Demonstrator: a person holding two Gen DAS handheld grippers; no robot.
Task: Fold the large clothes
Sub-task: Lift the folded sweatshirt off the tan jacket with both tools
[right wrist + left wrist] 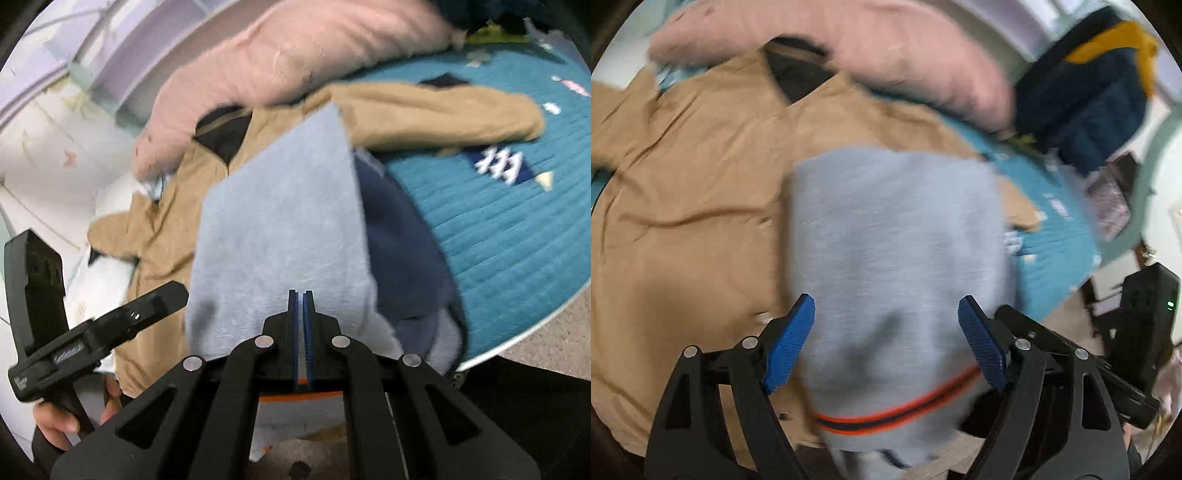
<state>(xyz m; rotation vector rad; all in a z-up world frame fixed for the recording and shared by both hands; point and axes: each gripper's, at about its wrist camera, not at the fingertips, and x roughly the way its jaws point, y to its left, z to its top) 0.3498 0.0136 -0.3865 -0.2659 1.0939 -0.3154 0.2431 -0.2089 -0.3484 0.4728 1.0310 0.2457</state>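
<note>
A light blue sweater (897, 240) with an orange and dark striped hem (897, 413) lies folded over a tan jacket (687, 177) on the bed. My left gripper (885, 301) hovers over the sweater near its hem, open, with the blue pads wide apart on either side of the cloth and not pressing on it. In the right wrist view my right gripper (301, 293) is shut on the sweater (280, 229) at its near edge. A navy part of the sweater (402, 251) shows beside it. The tan jacket (424, 114) spreads out behind.
A teal quilted bedspread (498, 229) covers the bed, and its edge curves at the lower right. A pink pillow (295, 55) lies at the far side. A dark navy and yellow garment (1082, 96) is heaped at the upper right. A hand (62, 421) holds the left tool's handle.
</note>
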